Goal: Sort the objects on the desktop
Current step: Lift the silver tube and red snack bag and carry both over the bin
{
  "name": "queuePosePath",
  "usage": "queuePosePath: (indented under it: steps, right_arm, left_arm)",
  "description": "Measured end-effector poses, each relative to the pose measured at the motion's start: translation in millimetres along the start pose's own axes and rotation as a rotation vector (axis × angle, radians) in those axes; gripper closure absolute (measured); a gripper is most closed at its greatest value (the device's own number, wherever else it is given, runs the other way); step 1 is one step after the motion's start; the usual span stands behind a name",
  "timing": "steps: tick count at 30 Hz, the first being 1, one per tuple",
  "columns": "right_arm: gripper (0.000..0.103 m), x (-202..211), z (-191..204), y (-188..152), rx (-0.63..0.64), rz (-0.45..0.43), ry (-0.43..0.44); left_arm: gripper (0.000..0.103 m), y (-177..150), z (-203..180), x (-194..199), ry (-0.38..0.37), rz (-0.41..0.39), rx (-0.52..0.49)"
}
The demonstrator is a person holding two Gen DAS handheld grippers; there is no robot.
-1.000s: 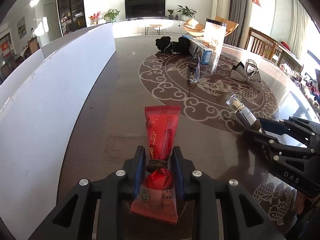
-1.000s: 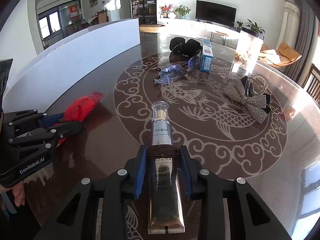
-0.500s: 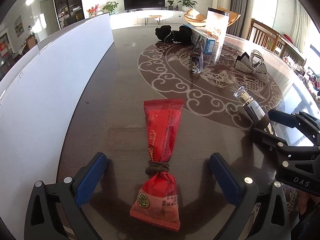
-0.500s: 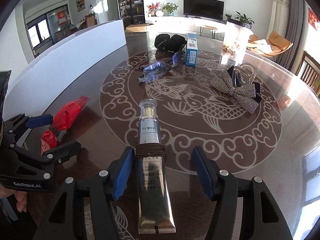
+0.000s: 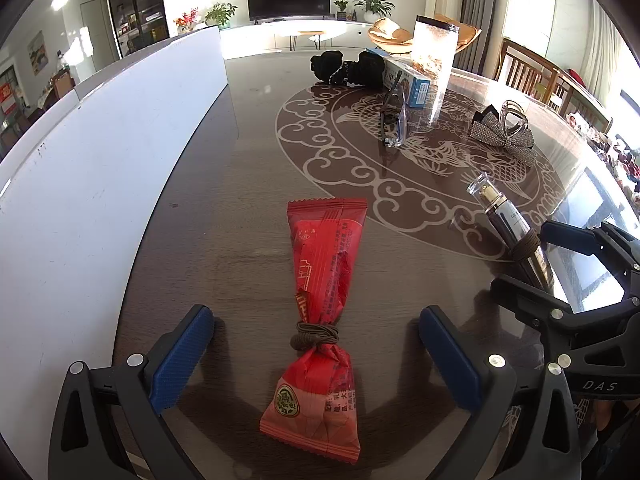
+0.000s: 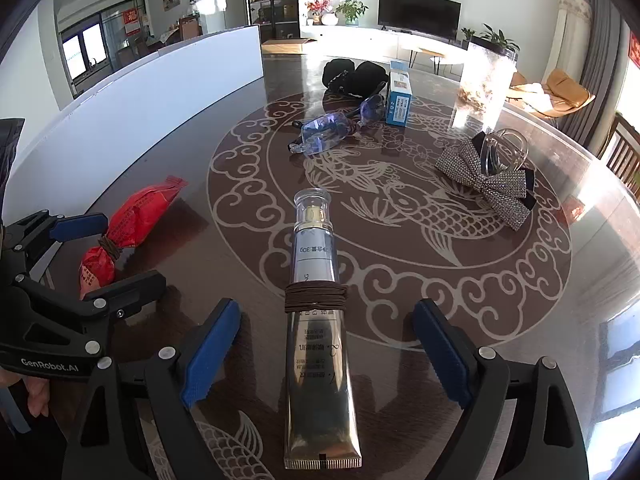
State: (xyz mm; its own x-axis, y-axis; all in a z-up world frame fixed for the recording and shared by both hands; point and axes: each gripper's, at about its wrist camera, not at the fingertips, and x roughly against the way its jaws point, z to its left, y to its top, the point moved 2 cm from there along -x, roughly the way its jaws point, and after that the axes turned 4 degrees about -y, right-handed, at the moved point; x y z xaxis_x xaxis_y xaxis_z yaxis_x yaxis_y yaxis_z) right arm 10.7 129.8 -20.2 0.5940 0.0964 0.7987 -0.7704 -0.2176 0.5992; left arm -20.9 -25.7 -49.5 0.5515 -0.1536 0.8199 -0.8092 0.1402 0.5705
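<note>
Lying flat, red snack packet (image 5: 320, 276) cinched by brown band (image 5: 316, 334), possibly elastic

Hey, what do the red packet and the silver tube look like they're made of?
Red packet: thin glossy plastic film, probably; it crinkles where a brown band cinches it, and its ends are serrated.
Silver tube: looks like metallic laminate or soft metal, with a mirror-like sheen, a flat crimped tail and a clear hard plastic cap.

- My grippers' pads (image 5: 182, 354) are blue, their frames black.
- The red foil snack packet (image 5: 324, 264) wears a brown band.
- The silver cosmetic tube (image 6: 318, 320) wears another.
- The dark brown glossy table (image 6: 400, 280) carries pale cloud-and-fish scrollwork.
- The rhinestone bow hair clip (image 6: 486, 182) glitters silver.
</note>
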Motion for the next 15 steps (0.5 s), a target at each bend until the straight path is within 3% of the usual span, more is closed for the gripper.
queuePosePath:
  steps: [8,12,15]
  right_arm:
    - [0.013,-0.6,-0.5,0.3,-0.002,0.002,-0.001]
    - [0.003,-3.4,-5.9,0.0,-0.032,0.019,-0.023]
    - [0.003,-3.7,-6.1,0.1,-0.034,0.02,-0.025]
  left_arm:
    - [0.0,-0.1,0.2,0.2,0.0,0.0,0.001]
    - [0.0,-0.3,0.1,0.1,0.0,0.0,0.001]
    - [0.0,-0.3,0.2,0.0,0.0,0.0,0.001]
